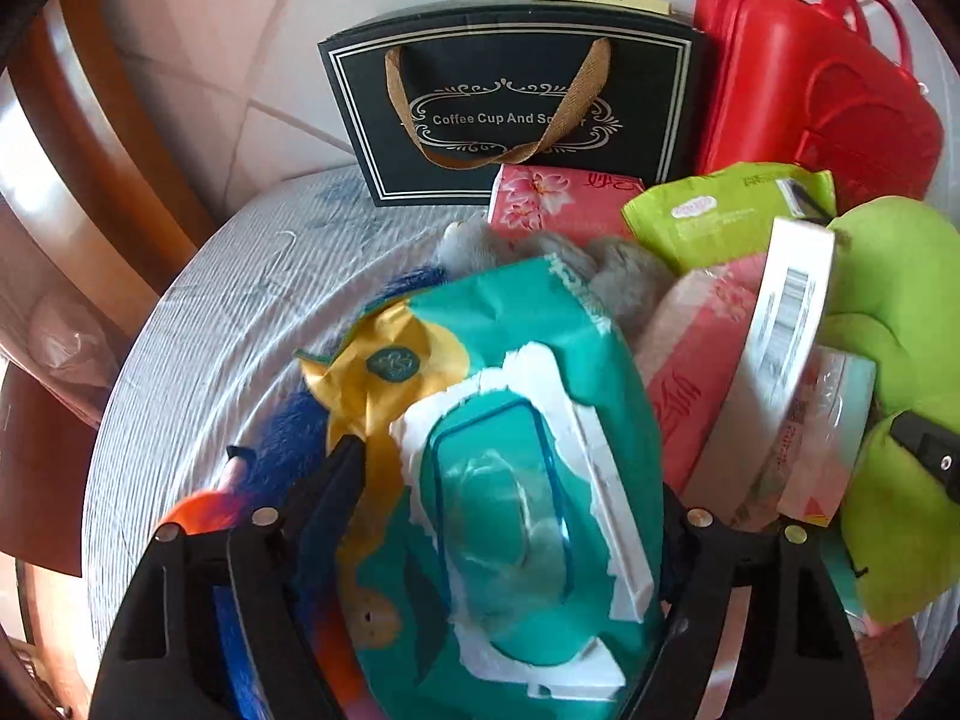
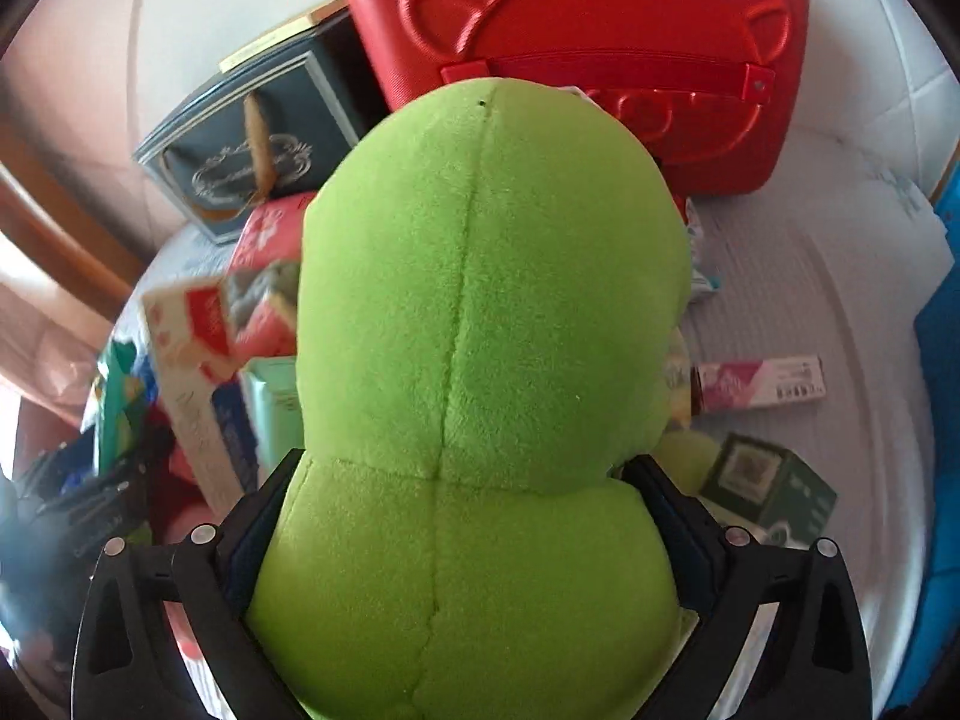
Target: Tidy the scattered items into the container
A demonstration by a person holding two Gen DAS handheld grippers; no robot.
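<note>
A teal wet-wipes pack [image 1: 528, 420] with a blue flip lid fills the gap between the fingers of my left gripper [image 1: 510, 474], which is shut on it above a pile of items. My right gripper [image 2: 465, 459] is shut on a big green plush toy [image 2: 480, 312], whose bulk hides most of what lies below it. The same green plush toy [image 1: 894, 324] shows at the right of the left wrist view. Behind the pile stand a red hard case [image 2: 576, 54] and a black "Coffee Cup And Saucer" gift bag [image 1: 510, 102].
The pile on the pale ribbed mat [image 1: 198, 324] holds pink tissue packs [image 1: 558, 198], a green wipes pouch [image 1: 714, 216], a white box [image 1: 786, 300] and a blue furry toy [image 1: 288, 438]. A pink carton [image 2: 762, 384] and a dark green box [image 2: 768, 480] lie apart at the right.
</note>
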